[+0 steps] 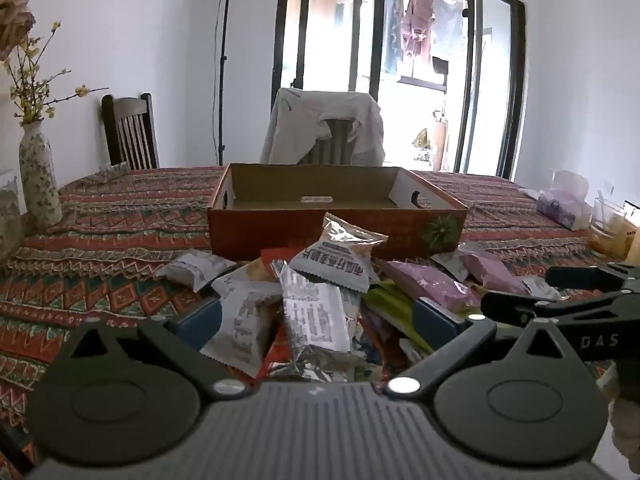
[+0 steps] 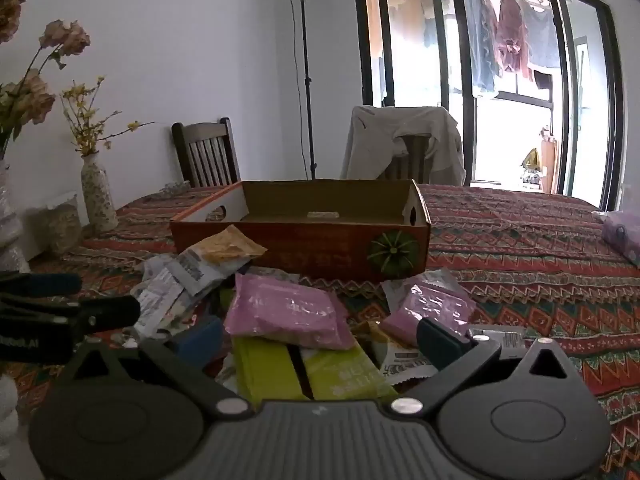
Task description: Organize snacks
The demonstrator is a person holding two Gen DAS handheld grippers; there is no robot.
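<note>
A pile of snack packets lies on the patterned tablecloth in front of an open orange cardboard box (image 1: 280,236), also in the right wrist view (image 2: 320,248). My left gripper (image 1: 320,320) is open above grey-white packets (image 1: 312,312), with another grey packet (image 1: 340,260) on top of the pile. My right gripper (image 2: 320,340) is open over a pink packet (image 2: 288,312) and a green packet (image 2: 320,372). A second pink packet (image 2: 432,304) lies to the right. The right gripper shows at the right of the left wrist view (image 1: 560,304). The box holds one small pale item (image 1: 316,199).
A flowered vase (image 1: 38,184) stands at the table's left edge. A tissue pack (image 1: 564,204) and a glass jar (image 1: 608,228) sit at the right. Two chairs (image 1: 128,132) stand behind the table, one draped with a jacket (image 1: 324,124). A lamp stand is by the wall.
</note>
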